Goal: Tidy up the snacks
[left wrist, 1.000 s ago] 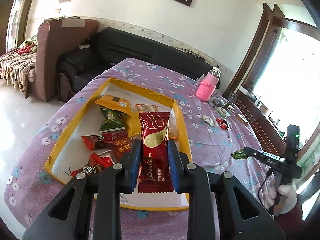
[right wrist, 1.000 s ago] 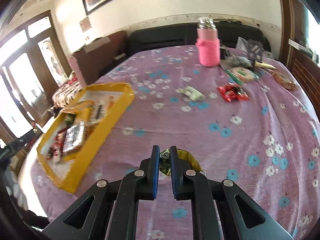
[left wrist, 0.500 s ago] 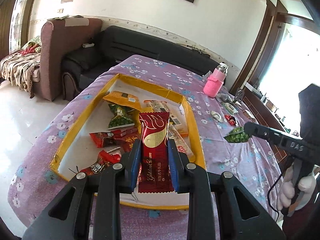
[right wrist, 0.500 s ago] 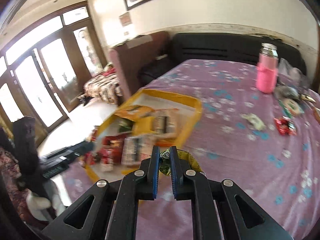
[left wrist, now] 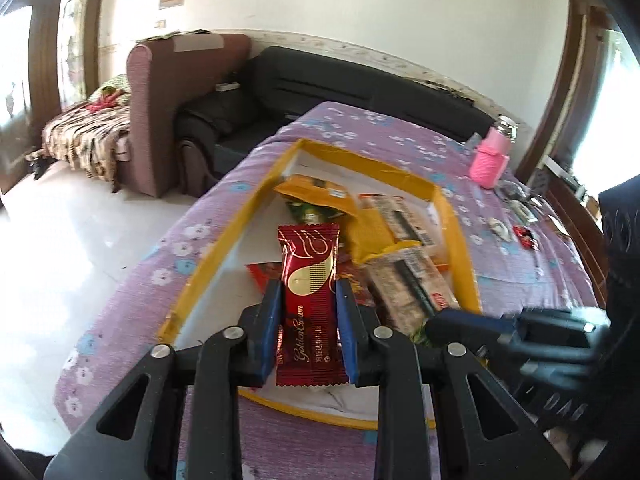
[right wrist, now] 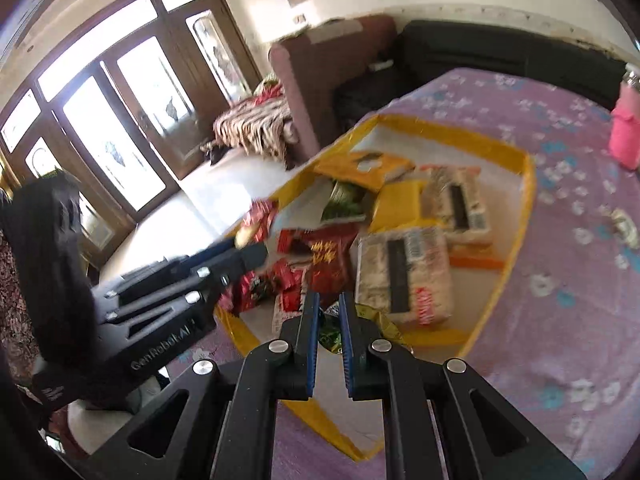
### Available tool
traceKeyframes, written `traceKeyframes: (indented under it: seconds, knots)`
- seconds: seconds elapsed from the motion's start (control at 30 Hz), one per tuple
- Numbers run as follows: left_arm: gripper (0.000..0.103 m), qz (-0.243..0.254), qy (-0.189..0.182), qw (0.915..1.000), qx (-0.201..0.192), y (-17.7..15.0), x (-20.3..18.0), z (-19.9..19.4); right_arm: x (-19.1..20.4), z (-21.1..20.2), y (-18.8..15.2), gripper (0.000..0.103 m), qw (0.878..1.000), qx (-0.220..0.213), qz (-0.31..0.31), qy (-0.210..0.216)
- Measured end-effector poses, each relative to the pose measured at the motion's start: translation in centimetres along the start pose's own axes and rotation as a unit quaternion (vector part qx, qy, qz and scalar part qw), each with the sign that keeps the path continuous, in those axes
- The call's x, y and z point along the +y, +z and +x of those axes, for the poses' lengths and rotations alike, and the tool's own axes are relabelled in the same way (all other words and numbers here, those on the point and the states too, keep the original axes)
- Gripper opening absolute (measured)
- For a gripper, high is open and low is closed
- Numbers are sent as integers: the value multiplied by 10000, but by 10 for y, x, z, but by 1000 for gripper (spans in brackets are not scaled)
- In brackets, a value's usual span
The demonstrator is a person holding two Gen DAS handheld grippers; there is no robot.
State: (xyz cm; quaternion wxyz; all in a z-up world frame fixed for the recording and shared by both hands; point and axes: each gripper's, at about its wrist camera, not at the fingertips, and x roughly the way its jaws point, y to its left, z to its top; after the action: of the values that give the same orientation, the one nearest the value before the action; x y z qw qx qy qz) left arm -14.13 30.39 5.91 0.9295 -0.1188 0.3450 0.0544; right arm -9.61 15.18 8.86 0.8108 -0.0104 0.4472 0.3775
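Purple floral tablecloth (left wrist: 352, 128), yellow-rimmed tray (left wrist: 460, 248) near its left edge: right gripper (right wrist: 329, 322) just swung in over the tray, clamped on a green snack packet (right wrist: 330, 332), while left gripper (left wrist: 308, 316) pinches the red GoldenCrown bar (left wrist: 310, 280), so both drops look close.

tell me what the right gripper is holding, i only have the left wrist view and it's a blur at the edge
observer: the right gripper is shut on a small green snack packet.
operator: where is it relative to the tray
observer: it looks to be at the near edge of the yellow tray, just beside the white snack pack.
operator: is my left one in its way
observer: seemingly not. the left gripper comes in from the left with its red bar near the tray's left rim, apart from the right gripper.
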Motion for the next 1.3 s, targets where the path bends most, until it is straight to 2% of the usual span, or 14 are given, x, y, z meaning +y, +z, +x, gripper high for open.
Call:
traceKeyframes:
  seconds: [0.07, 0.13, 0.2, 0.27, 0.43, 0.57, 0.77, 0.97, 1.3]
  knots:
    - [27, -74, 103, 9999, -13, 1, 5, 1, 3, 9, -2, 15, 10000, 73, -40, -11]
    - [30, -96, 140, 9999, -22, 2, 8, 1, 3, 15, -4, 15, 9999, 123, -25, -84]
    - [45, -125, 174, 9998, -46, 2, 11, -1, 2, 19, -4, 21, 9998, 173, 26, -85]
    - [51, -150, 216, 9996, -99, 3, 13, -3, 1, 17, -5, 28, 9999, 145, 80, -36]
    - [58, -168, 299, 9993, -149, 4, 15, -7, 2, 6, -2, 40, 9999, -83, 120, -36]
    - [61, -138, 384, 9990, -194, 4, 13, -11, 3, -5, -3, 43, 9997, -216, 135, -54]
    - [74, -72, 638, 9972, -376, 4, 6, -24, 0, -16, -10, 48, 9992, -348, 188, -94]
    - [81, 77, 880, 9946, -538, 3, -9, -39, -3, -30, -24, 52, 9987, -447, 203, -137]
    - [82, 424, 1007, 9912, -741, -1, -41, -61, -15, -63, -47, 58, 9965, -749, 294, -210]
